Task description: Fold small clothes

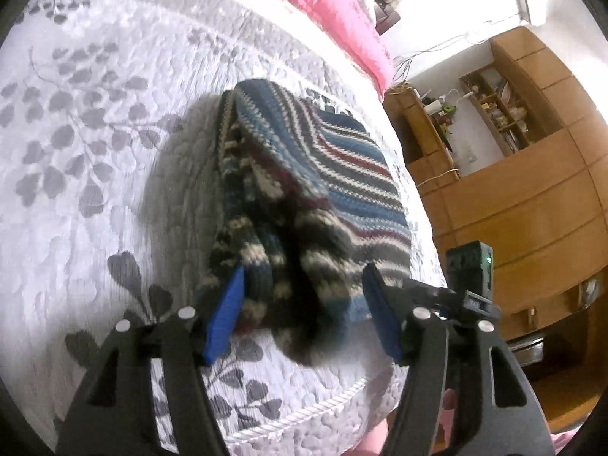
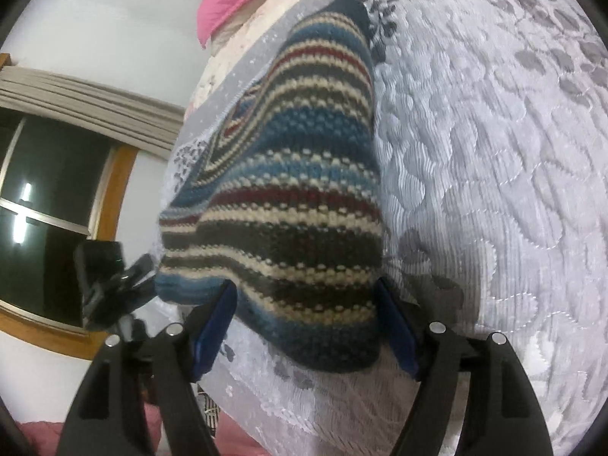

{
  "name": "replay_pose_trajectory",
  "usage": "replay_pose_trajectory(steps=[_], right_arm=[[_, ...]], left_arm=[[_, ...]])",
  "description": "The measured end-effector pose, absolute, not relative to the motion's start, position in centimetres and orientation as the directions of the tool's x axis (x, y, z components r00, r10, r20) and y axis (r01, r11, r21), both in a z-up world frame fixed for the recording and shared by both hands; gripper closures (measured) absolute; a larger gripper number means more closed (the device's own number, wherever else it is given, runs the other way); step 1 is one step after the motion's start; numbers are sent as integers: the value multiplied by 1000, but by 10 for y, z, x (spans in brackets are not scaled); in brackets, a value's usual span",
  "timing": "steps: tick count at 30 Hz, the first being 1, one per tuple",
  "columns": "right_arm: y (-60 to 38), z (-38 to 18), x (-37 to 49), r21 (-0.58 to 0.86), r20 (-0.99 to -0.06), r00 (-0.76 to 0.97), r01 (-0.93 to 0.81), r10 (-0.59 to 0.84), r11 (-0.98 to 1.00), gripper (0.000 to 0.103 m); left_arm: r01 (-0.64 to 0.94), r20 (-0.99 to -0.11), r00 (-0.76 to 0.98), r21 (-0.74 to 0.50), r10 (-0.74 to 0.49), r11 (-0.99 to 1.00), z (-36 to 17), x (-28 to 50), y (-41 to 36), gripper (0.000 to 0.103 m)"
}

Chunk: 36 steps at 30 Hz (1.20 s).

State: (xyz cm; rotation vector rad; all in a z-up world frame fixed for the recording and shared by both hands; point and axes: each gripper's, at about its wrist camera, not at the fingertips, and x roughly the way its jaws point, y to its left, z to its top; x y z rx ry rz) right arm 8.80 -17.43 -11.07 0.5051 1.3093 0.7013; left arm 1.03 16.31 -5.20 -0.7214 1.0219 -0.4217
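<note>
Spreading wide, your left gripper (image 1: 302,309) has its two blue-padded fingers (image 1: 224,317) parted on either side of the near end of one striped knit garment (image 1: 304,190); the pads flank the wool, and you cannot tell from this blurred view whether either one touches it. Your right gripper (image 2: 306,326) is likewise wide apart, its two blue pads (image 2: 212,336) straddling the same garment's (image 2: 292,205) near hem without pinching it. That single knit piece, banded in blue, cream, dark grey and red, lies bunched and partly doubled over on one quilted grey-and-white bedspread (image 1: 95,152) printed with leaf sprigs, running from the pads toward 12 o'clock in both views. At 1 o'clock in the left view sits one pink quilt (image 1: 342,11), and from 2 to 4 o'clock a wooden wall unit (image 1: 532,190). In the right view one dark window (image 2: 49,212) shows at 9 o'clock.
</note>
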Motion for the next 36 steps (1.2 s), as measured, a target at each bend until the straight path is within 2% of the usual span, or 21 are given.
replay_pose_trajectory(steps=[8,11,13,16,17,20,23,26,31,34,36], right_arm=[[-151,-118,78,649,-730,109,-202,675,734,28],[-147,-117,78,651,-728,111,-197,676,733,28],[-142,-117,78,648,-730,114,-198,674,735,28],[-147,-116,77,641,-735,115,-205,668,740,28],[-147,-115,78,642,-734,115,-204,669,740,28],[-149,-111,77,646,-729,119,-205,674,735,28],[-155,-105,75,673,-702,114,-219,703,707,27],[-151,-100,75,681,-691,110,-234,715,694,27],[-140,-105,78,650,-725,105,-221,680,727,27],[-139,-104,80,644,-732,100,-223,674,732,27],[-138,-104,82,644,-733,93,-222,674,732,27]], left_arm=[[21,-609,492,-707,-623,707,-35,-21,155,40],[5,-645,449,-691,-619,723,-45,-13,146,42],[-18,-677,411,-676,-611,737,-60,-6,140,47],[-54,-678,378,-696,-631,716,-80,2,137,74],[-64,-646,374,-734,-666,676,-84,4,140,91],[-83,-532,449,-825,-718,559,-75,0,163,94],[-39,-496,544,-821,-677,570,-45,-15,195,94],[-52,-576,533,-753,-619,656,-52,-21,208,94],[-99,-614,394,-769,-684,632,-118,-13,190,93],[-92,-604,399,-775,-691,625,-112,-13,189,89],[-93,-595,408,-782,-693,617,-99,-14,194,79]])
